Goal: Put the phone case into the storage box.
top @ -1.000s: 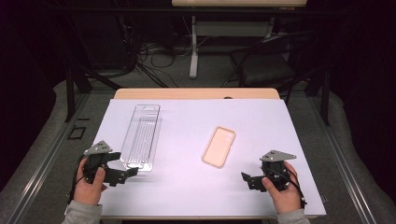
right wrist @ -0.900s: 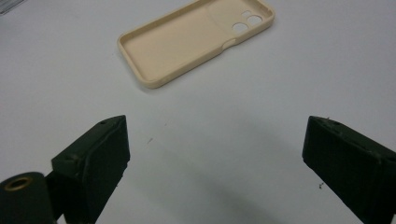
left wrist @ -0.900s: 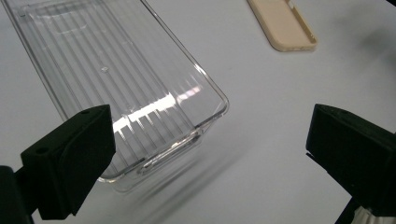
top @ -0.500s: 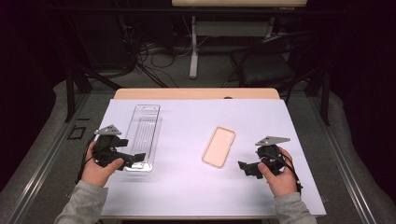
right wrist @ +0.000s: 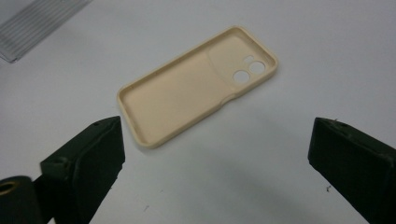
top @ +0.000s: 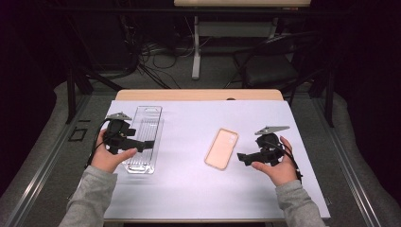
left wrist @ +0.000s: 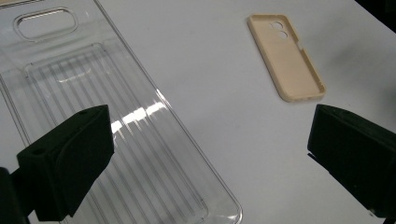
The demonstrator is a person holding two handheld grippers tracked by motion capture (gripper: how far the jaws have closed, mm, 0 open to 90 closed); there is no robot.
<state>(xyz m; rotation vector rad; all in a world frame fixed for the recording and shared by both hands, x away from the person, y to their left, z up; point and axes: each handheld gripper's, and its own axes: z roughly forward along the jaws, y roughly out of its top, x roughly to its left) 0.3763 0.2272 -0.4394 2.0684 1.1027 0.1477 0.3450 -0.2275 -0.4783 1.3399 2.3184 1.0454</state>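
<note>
My right gripper (top: 242,157) is spread wide just short of the beige phone case (top: 222,148) — I should straddle its near end squarely and close gently. My left gripper (top: 147,144), equally wide, hovers over the clear plastic tray (top: 147,124) — well left of the case, on the white table cover (top: 189,189).

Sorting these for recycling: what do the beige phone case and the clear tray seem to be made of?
Phone case: probably soft silicone or rubbery plastic; its beige surface is matte and glare-free, with rounded moulded edges. Clear tray: likely thin rigid plastic, glossy and see-through, with ribbed moulding and bright glints.
</note>
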